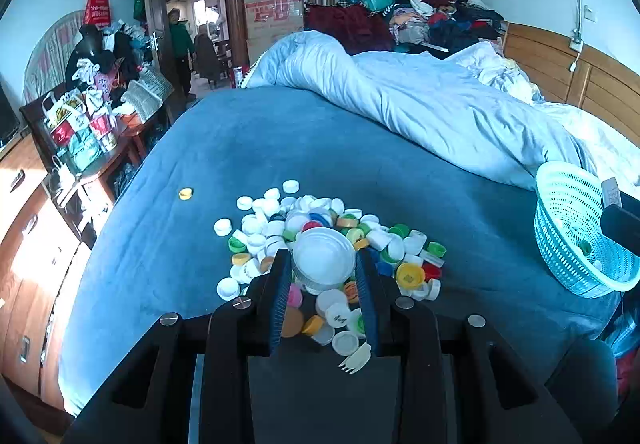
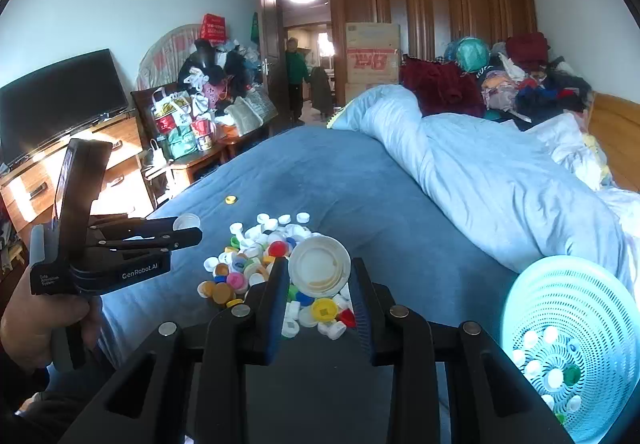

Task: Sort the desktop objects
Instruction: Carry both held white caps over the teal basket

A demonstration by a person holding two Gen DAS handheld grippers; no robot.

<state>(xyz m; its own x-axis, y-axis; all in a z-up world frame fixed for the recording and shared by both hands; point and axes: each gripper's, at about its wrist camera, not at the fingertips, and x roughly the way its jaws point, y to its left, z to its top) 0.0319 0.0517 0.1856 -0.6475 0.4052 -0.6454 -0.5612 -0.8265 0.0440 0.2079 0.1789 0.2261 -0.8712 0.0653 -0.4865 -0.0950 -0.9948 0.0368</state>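
Right wrist view, bed: a bed [image 2: 328, 180] with a blue sheet fills the middle of the room and carries everything being sorted; a pale rumpled duvet [image 2: 492, 168] lies along its far right side.
Left wrist view, bed: the same blue sheet, with the cap pile in the middle and the basket at the right edge.
Basket: a turquoise perforated basket [image 2: 576, 328] sits on the bed at the lower right, tilted toward the camera, with white caps and a green one inside; in the left wrist view it [image 1: 568, 228] stands well apart from the pile.
Cap pile: a heap of bottle caps [image 1: 320, 228], mostly white with green, yellow, blue, red and orange ones, lies on the sheet just beyond both pairs of fingers.
Left hand-held gripper: the left hand-held gripper [image 1: 323, 264] is clenched on a wide white lid [image 1: 323, 258], one pad pressing each side, above the pile; from the right wrist view it [image 2: 188, 230] is seen side-on, carried in a hand [image 2: 36, 320].
Right hand-held gripper: the right hand-held gripper [image 2: 319, 272] grasps a cream-white round lid [image 2: 319, 264], tilted so its hollow faces the camera.
Fork: a small white plastic fork [image 1: 358, 358] lies at the near edge of the pile.
Stray cap: one yellow cap [image 1: 185, 193] lies alone on the sheet, apart from the heap to the far left.
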